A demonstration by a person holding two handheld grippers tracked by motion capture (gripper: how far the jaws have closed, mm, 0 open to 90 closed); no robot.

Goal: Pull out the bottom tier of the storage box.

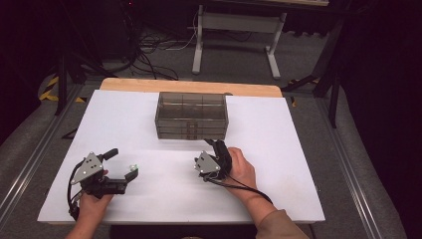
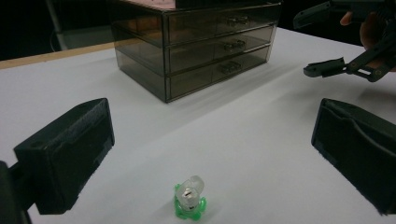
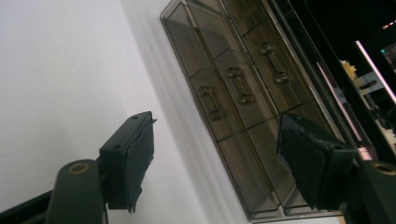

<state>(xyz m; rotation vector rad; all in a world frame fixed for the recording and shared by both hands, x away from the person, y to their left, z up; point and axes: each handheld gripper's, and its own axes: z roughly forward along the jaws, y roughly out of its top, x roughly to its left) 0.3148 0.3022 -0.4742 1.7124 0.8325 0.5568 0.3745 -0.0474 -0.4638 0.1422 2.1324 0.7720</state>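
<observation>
High view has the person's forearms coming in from the bottom over a white desk [image 1: 278, 149], one gripper in each hand. The left gripper [image 1: 122, 167] sits near the front left of the desk with its jaws wide apart, and there's a little green and clear ring-like thing [image 1: 132, 166] lying on the desk right by the tip of the nearer jaw. From the left gripper view that small green piece [image 2: 189, 201] rests on the white surface between the two black jaws, closer to the camera than the pads, and nothing is touching it as far as the frame lets anyone tell. The smoky see-through drawer box [image 1: 192, 115] stands toward the back middle of the desk, well apart from the green piece, with three drawers stacked and all of them looking pushed in. The right gripper [image 1: 215, 146] is just in front of the box, tipped over on its side, jaws spread and pointing at the drawer fronts without touching them. In the right gripper view the drawer box [image 3: 243, 93] runs diagonally because the hand is rolled, and the three small dumbbell-shaped handles [image 3: 240, 86] line up in the gap between the jaws, farther off. The left gripper view also catches the right gripper [image 2: 334, 44] at the upper right, open and holding nothing
</observation>
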